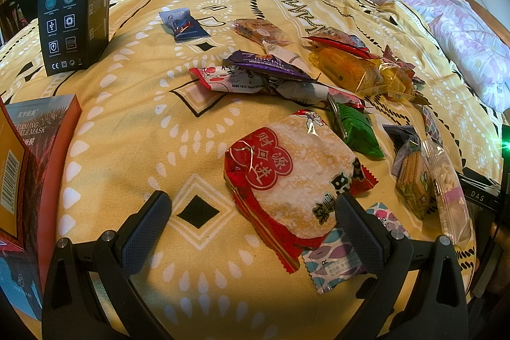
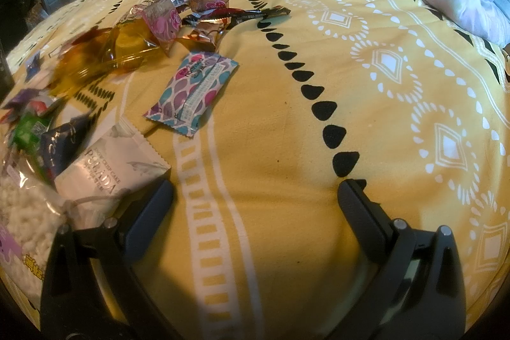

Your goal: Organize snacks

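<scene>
Both claws gaping, gripping nothing | left claw hovering beside red rice-cracker pack, likely lining up a pick | right claw hanging over bare bedspread | snacks lying scattered, unsorted, on bed.

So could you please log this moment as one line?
left gripper: open, empty | right gripper: open, empty | snacks: scattered on bedspread

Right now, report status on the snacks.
Left gripper open, right gripper open, both empty. Snacks scattered on yellow bedspread. Rice cracker pack nearest left.
</scene>
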`<move>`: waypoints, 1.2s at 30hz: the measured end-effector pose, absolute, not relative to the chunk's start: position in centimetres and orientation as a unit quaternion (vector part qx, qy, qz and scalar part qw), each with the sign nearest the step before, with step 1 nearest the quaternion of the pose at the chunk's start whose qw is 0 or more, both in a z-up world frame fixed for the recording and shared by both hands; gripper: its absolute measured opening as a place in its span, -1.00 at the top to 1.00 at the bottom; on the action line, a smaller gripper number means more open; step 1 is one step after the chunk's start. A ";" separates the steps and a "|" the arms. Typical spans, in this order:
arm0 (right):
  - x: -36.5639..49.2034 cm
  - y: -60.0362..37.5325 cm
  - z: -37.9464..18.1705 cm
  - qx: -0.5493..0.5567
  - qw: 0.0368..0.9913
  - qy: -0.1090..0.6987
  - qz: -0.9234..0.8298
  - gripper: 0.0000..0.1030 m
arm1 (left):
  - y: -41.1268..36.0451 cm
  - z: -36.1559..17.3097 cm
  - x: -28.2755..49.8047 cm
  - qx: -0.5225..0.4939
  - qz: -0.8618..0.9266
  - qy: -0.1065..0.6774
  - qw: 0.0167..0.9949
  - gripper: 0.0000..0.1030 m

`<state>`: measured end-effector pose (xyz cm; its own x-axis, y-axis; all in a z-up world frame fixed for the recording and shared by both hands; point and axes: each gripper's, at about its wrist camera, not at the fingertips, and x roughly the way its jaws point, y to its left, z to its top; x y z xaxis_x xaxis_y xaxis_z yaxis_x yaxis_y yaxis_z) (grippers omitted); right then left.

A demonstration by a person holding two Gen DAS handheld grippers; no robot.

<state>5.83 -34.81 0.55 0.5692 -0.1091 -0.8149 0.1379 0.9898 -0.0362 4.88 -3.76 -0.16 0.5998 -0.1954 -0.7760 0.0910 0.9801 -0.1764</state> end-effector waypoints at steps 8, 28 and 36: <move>5.9 -34.7 0.6 0.022 0.887 0.456 -0.065 -1.00 | -3.8 -0.2 4.9 -0.059 -0.080 0.440 0.892 -1.00; 5.8 -35.0 0.7 0.034 0.891 0.449 -0.057 -1.00 | -3.5 -0.3 4.7 -0.070 -0.083 0.438 0.892 -1.00; 5.6 -34.6 2.0 0.014 0.884 0.466 -0.036 -0.86 | -3.3 -0.1 5.0 -0.068 -0.067 0.443 0.892 -1.00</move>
